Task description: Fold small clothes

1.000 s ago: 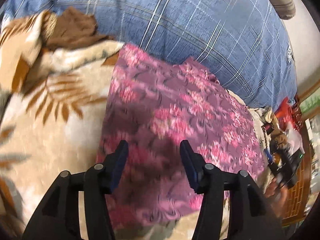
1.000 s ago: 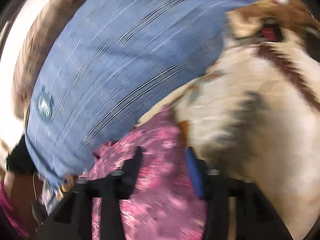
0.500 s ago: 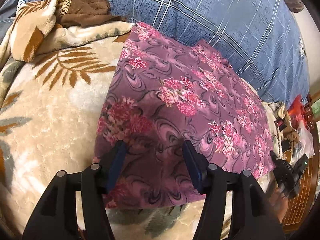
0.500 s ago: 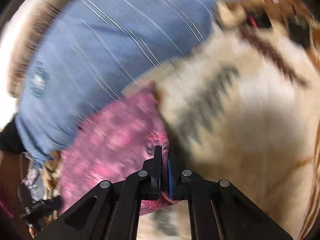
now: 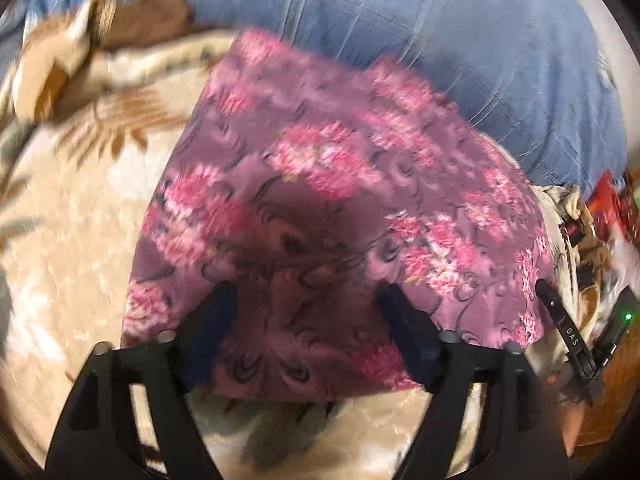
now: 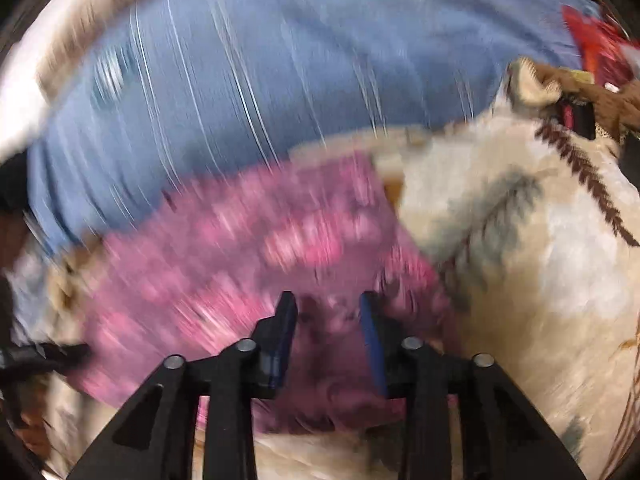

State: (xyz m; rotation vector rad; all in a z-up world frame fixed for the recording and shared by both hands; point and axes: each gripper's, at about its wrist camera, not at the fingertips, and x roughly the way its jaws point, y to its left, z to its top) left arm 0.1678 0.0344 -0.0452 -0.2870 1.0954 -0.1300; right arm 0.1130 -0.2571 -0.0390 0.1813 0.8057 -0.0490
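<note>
A purple cloth with pink flowers [image 5: 340, 184] lies spread on a cream blanket with brown leaves [image 5: 68, 248]. My left gripper [image 5: 306, 306] hovers over the cloth's near edge, its jaws opening wide, with nothing pinched between the pads. In the right wrist view the same cloth [image 6: 248, 248] is blurred by motion. My right gripper [image 6: 327, 314] sits at the cloth's near right corner, jaws opening, with bunched fabric between and under the pads but a gap on both sides. A black finger [image 5: 560, 320] of the right gripper shows at the cloth's right edge.
A big blue checked pillow or quilt [image 5: 440, 40] borders the cloth at the back. A brown garment [image 5: 148, 20] lies at the far left on the blanket's folded edge. Red packaging and clutter [image 5: 612, 208] sit by a wooden edge [image 5: 616, 380] at the right.
My left jaws have spread much wider over the cloth's near edge. My right gripper pinched the cloth's corner half a second ago, then rolled, moved over the cloth, and its jaws have parted again.
</note>
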